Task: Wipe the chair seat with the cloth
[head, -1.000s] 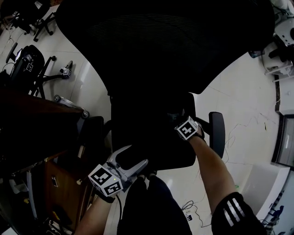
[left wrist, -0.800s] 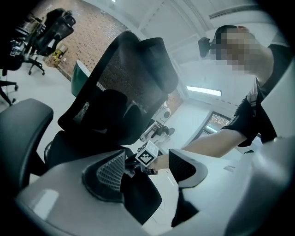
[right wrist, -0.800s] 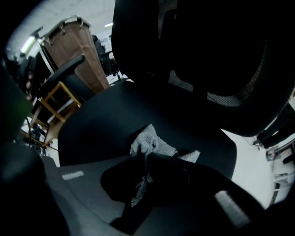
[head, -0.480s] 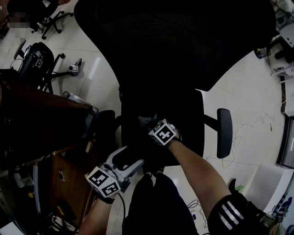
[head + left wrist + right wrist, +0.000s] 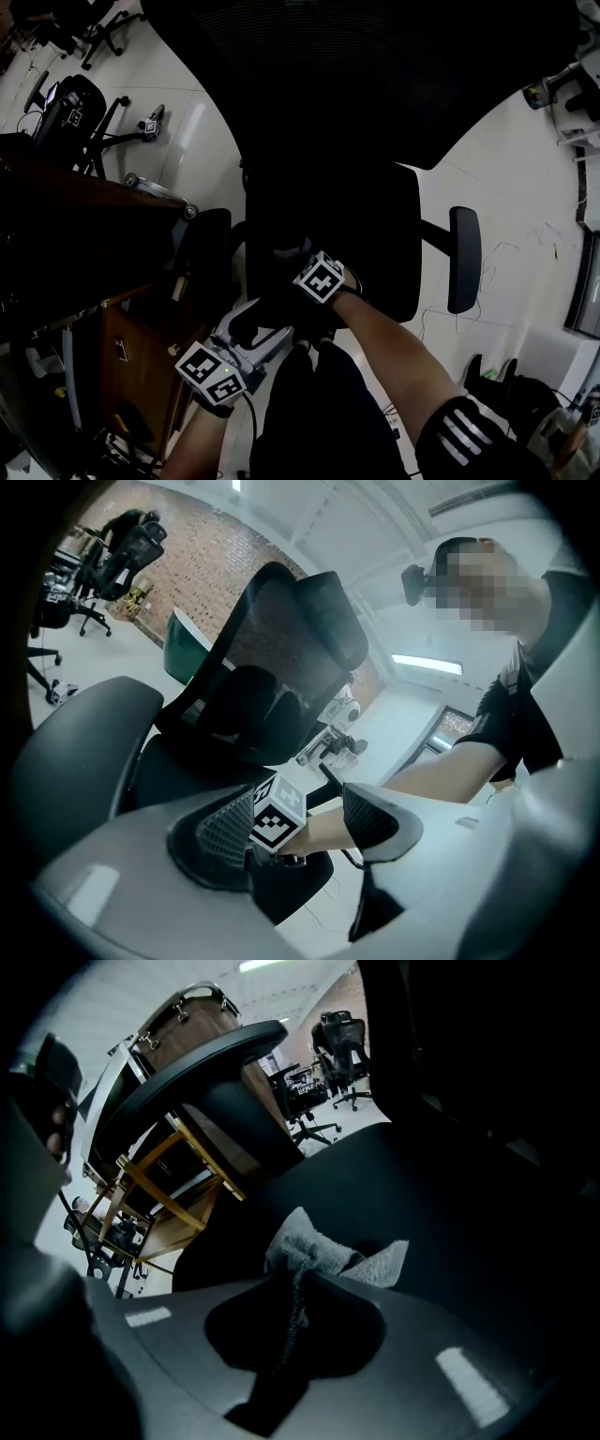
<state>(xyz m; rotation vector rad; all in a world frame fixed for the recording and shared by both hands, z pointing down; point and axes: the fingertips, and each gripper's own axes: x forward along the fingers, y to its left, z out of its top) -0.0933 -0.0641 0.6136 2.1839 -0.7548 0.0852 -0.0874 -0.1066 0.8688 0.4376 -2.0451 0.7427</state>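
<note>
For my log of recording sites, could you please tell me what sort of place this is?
Most likely an office or lab workspace: a black mesh office chair in front, more swivel chairs standing on the pale tiled floor, and a wooden desk at the left.

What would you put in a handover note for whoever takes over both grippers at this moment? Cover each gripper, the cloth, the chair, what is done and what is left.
Right gripper: jaws shut on the grey cloth, pressed onto the chair seat at its front, towards the left side.
Left gripper: jaws open, empty, held just off the seat's front edge.
Done: cloth gripped and down on the seat. How much has been wiped cannot be told.
Left: probably sweep the cloth over the rest of the seat, towards the back and right.
</note>
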